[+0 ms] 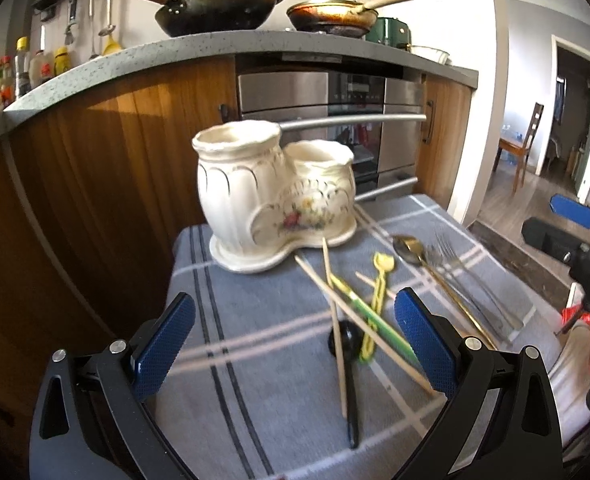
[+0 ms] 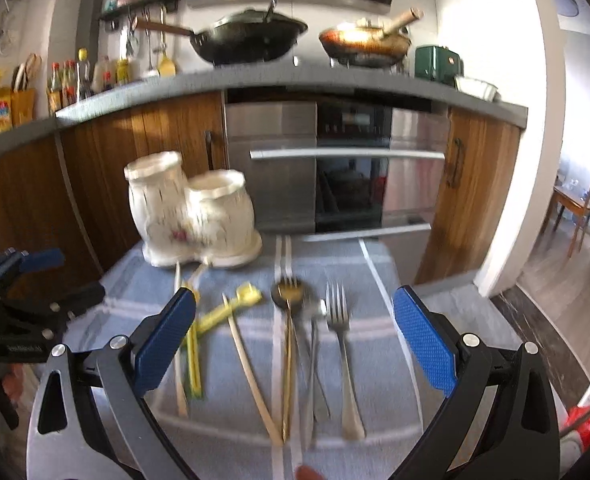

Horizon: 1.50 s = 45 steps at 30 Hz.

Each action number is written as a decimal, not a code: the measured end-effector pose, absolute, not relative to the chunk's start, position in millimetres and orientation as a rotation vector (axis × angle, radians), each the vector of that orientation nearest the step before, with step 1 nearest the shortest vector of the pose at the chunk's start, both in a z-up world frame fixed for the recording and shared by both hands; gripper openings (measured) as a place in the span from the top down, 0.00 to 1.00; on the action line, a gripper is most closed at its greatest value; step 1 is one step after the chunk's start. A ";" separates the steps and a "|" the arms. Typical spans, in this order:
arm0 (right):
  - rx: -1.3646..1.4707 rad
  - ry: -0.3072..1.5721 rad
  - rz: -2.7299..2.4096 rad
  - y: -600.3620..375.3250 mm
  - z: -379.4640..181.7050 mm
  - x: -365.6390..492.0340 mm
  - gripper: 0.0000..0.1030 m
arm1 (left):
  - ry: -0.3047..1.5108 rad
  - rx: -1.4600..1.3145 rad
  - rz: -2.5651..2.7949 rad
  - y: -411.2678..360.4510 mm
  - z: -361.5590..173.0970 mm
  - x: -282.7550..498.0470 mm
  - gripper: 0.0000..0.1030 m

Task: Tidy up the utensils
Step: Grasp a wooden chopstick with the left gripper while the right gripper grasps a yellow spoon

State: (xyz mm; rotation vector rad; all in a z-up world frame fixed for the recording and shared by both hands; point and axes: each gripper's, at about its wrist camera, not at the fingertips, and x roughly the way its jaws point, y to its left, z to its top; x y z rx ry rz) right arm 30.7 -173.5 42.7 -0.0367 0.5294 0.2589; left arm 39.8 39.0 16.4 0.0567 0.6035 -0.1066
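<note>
Jaws spread wide on both grippers, left gripper (image 1: 295,344) over crossed chopsticks (image 1: 337,304); only the right gripper (image 2: 293,338) frames the fork (image 2: 341,344) squarely.

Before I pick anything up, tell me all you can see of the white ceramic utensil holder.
The utensil holder is glossy cream ceramic: two joined ribbed jars, the left taller, on one shared base. A painted flower motif marks the front. It stands upright at the far edge of the striped cloth, before the oven. No utensil sticks out of either jar. Chopstick tips reach its base; contact is unclear.
</note>
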 end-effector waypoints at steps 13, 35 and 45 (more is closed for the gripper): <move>-0.098 0.663 0.412 -119.4 8.4 63.6 0.23 | 0.654 -0.014 -0.119 71.9 -20.5 68.8 0.05; -0.146 0.875 0.504 -63.1 -48.1 106.7 0.81 | 0.670 0.015 -0.164 78.7 -42.2 72.1 0.06; -0.078 0.927 0.506 -68.1 -56.9 116.2 0.90 | 0.673 0.013 -0.180 77.2 -43.5 73.4 0.06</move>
